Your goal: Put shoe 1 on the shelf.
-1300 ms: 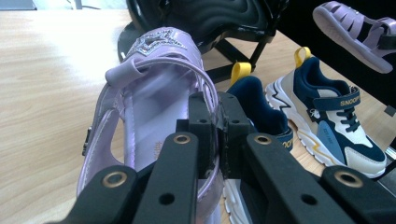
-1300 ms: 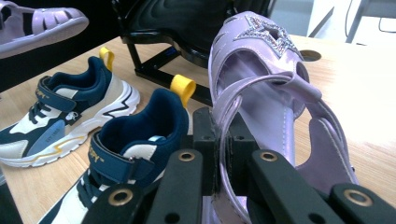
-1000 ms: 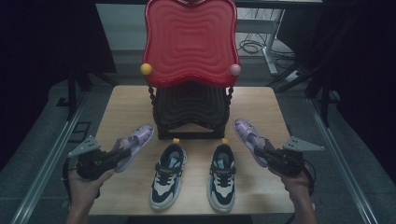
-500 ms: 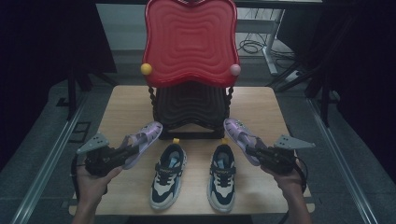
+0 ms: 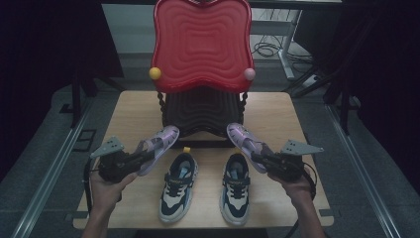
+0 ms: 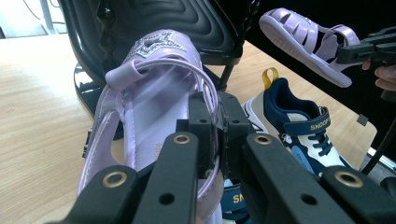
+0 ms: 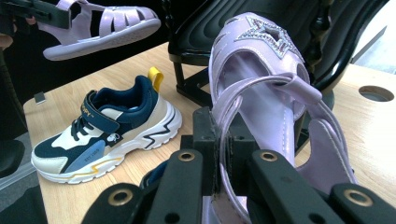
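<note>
Lilac sandal (image 6: 154,107) clamped in left gripper (image 6: 217,135)

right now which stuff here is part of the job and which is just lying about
In the job:
- left sandal, clamped in left gripper
- right sandal, clamped in right gripper
- black rack

Lying about:
- left sneaker
- right sneaker
- table

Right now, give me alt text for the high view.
Two hand-held grippers each hold a lilac sandal above a wooden table: left hand-held gripper with left sandal, right hand-held gripper with right sandal. Between them stand two navy sneakers, before a black shoe rack under a red tray.
</note>
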{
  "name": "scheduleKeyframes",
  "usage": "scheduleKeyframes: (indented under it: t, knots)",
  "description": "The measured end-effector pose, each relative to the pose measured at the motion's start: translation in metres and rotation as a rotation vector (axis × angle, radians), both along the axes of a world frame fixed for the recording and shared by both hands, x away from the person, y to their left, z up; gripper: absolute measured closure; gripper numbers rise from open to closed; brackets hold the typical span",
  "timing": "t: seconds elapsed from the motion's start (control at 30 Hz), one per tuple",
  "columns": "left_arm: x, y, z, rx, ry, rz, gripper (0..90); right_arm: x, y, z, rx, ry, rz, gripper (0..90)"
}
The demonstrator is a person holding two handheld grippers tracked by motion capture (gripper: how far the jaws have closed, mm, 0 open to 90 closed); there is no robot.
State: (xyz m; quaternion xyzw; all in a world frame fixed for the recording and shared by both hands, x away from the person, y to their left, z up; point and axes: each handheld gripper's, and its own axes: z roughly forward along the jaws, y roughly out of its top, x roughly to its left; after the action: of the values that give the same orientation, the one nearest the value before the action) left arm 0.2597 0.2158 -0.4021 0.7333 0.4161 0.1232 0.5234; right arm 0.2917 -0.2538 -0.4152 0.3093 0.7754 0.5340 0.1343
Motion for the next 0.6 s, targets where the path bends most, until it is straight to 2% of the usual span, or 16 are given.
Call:
scheduleKeyframes:
  t: [0.2,0.6]
  knots:
    - [0.005,-0.006,0.000,-0.003,-0.001,-0.011,85.7,0.002,0.009,-0.001,0.004,0.006,0.009,85.6]
    - [0.017,-0.021,0.004,-0.003,-0.035,-0.017,85.7,0.010,0.031,0.000,0.007,0.013,0.037,85.5]
